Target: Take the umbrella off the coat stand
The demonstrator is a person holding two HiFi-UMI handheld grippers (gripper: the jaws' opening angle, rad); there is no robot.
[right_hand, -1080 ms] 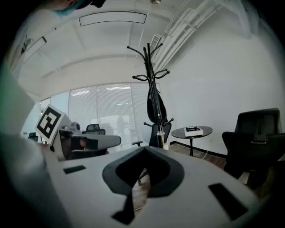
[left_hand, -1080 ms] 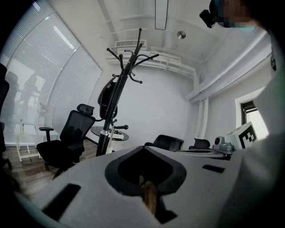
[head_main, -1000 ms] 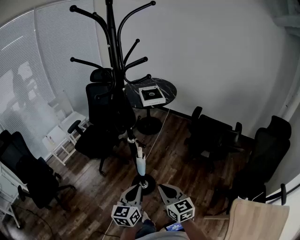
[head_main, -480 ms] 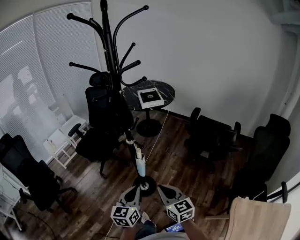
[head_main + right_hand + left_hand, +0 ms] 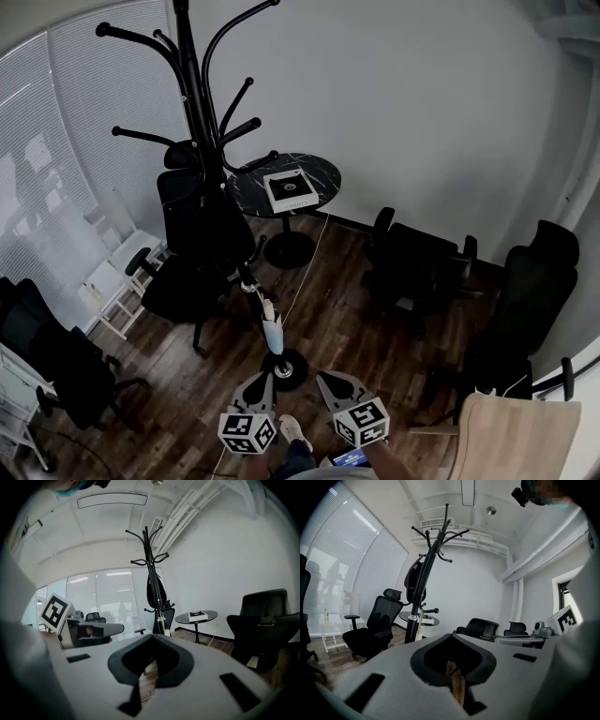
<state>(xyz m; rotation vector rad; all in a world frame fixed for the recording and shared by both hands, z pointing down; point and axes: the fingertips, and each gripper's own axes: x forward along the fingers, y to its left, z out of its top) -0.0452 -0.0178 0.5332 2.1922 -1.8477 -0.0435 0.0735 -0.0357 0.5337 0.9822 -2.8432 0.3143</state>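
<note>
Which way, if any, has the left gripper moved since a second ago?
No. The left gripper sits just below-left of the coat stand's base in the head view, as it did then.

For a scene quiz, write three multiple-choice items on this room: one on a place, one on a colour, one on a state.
1. Where is the box relative to the table?
A on its top
B under it
C beside its foot

2. What colour is the stand?
A white
B brown
C black

3. How do the left gripper's jaws stand?
A shut, empty
B shut on the stand
C wide apart

Answers:
1 A, the box lies on the round top.
2 C, pole and hooks are all black.
3 A, the tips meet with nothing between, and the stand is far off.
</note>
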